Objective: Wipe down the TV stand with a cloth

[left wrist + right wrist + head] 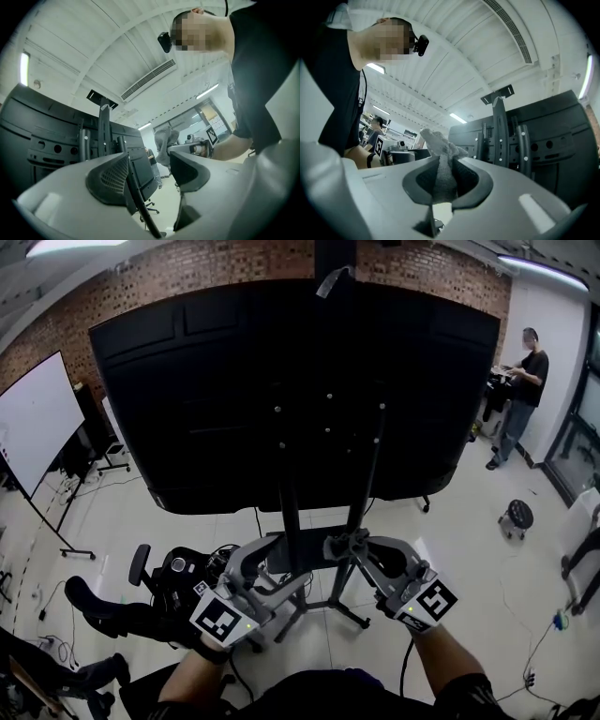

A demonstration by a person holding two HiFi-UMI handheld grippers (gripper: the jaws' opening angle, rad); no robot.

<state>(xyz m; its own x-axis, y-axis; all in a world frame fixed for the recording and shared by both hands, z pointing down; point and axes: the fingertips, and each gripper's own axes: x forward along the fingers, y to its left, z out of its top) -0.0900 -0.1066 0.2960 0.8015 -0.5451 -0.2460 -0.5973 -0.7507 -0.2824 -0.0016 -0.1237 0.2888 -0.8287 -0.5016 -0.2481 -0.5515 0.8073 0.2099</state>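
**Q:** Status of each hand-held gripper?

**A:** The right hand-held gripper (444, 180) has its jaws closed on the grey cloth (439, 152). A fold of the cloth stands up above the jaws. The left hand-held gripper (150, 173) has its jaws moderately apart with nothing clamped. Only the TV stand (291, 484) shows through the gap.

**Q:** Where is the cloth relative to the work surface?

**A:** It is low on the stand, just beside the small shelf (298, 554) and the right upright, behind the large TV (234, 381). Contact with the stand cannot be confirmed from any view.

**Q:** Progress assessment?

**A:** The cloth is in hand and brought to the stand. No wiped area can be made out on the dark metal. Judged remaining: the shelf, both uprights and the base legs on the floor (450, 549).
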